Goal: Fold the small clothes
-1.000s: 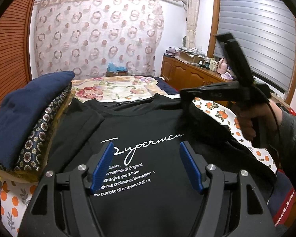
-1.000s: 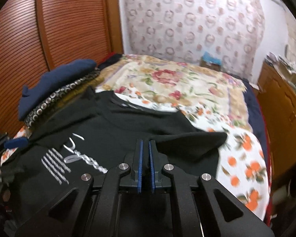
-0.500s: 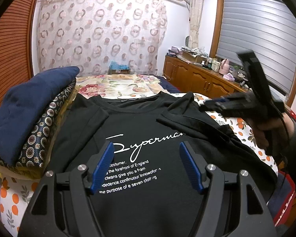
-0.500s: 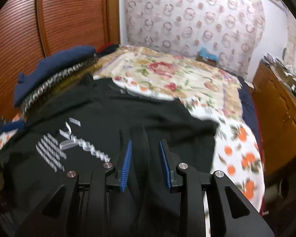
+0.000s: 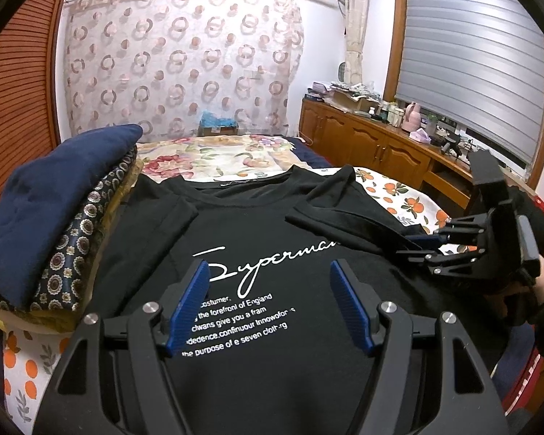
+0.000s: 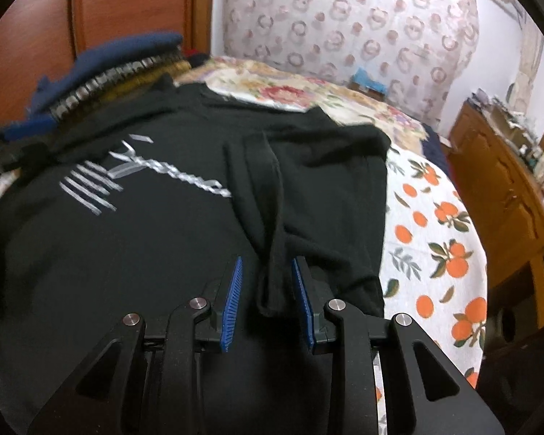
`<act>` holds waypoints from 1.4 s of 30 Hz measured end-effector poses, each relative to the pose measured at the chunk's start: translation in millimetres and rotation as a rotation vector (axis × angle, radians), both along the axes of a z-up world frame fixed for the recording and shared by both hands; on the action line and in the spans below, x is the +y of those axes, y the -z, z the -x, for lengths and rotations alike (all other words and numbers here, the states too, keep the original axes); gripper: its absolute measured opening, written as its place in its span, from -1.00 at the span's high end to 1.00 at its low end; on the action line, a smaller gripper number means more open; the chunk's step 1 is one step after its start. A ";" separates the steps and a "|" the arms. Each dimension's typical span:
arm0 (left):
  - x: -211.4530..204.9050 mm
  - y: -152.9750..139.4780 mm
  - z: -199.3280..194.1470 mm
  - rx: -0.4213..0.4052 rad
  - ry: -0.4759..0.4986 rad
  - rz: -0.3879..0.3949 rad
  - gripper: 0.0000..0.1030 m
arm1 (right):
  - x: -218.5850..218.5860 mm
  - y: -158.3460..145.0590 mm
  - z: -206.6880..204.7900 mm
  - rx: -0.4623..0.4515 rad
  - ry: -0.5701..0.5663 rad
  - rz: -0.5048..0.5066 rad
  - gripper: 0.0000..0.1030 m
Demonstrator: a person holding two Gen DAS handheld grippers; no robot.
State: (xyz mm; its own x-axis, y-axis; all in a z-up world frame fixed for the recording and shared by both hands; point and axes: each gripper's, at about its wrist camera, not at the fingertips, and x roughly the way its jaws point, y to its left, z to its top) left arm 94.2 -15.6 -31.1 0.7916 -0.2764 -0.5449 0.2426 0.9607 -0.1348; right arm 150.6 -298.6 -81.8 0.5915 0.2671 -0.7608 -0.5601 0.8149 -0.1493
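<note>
A black T-shirt (image 5: 257, 239) with white print lies flat on the bed, also in the right wrist view (image 6: 156, 239). Its right sleeve (image 5: 344, 214) is folded inward over the chest. My left gripper (image 5: 270, 301) is open and empty, hovering over the printed text. My right gripper (image 6: 266, 301) is open; a bunched strip of the sleeve (image 6: 272, 261) lies loose between its fingers. The right gripper also shows in the left wrist view (image 5: 431, 244) at the shirt's right edge.
A stack of folded clothes (image 5: 54, 203) topped by a navy piece sits left of the shirt. The bed sheet (image 6: 435, 224) has an orange-fruit print. A wooden cabinet (image 5: 373, 145) runs along the right wall. A wooden wardrobe (image 6: 119, 7) stands at left.
My right gripper, shut on the sleeve a second ago, has opened and let it go, then drawn back toward the shirt's right edge. The sleeve now rests folded inward. The left gripper stayed put.
</note>
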 end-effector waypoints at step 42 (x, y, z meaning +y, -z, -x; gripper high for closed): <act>80.7 -16.7 -62.2 0.049 -0.134 -0.106 -0.34 | 41.0 9.8 -90.2 0.042 -0.109 -0.003 0.34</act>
